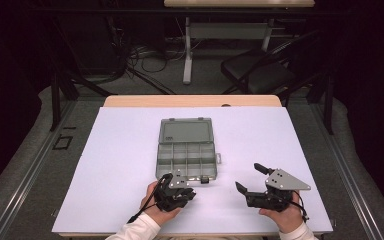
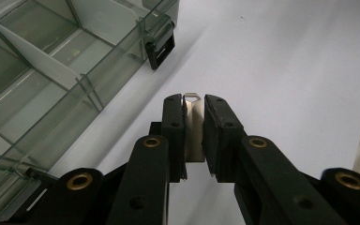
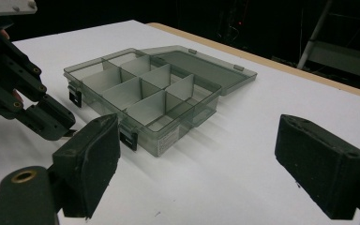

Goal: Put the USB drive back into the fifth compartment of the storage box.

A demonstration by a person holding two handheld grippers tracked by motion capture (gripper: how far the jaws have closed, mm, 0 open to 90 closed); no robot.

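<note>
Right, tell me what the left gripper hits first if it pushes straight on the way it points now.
Probably nothing soon: the left gripper, shut on a small metal piece, points along the bare white tabletop. The open organizer box and its black latch lie off to one side, though depth is uncertain.

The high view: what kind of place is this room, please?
Probably a lab or workshop set up for recording, not a home. A table with a plain white top holds one open plastic box; behind it loose cables lie on the floor near a folding chair, all in dark surroundings.
</note>
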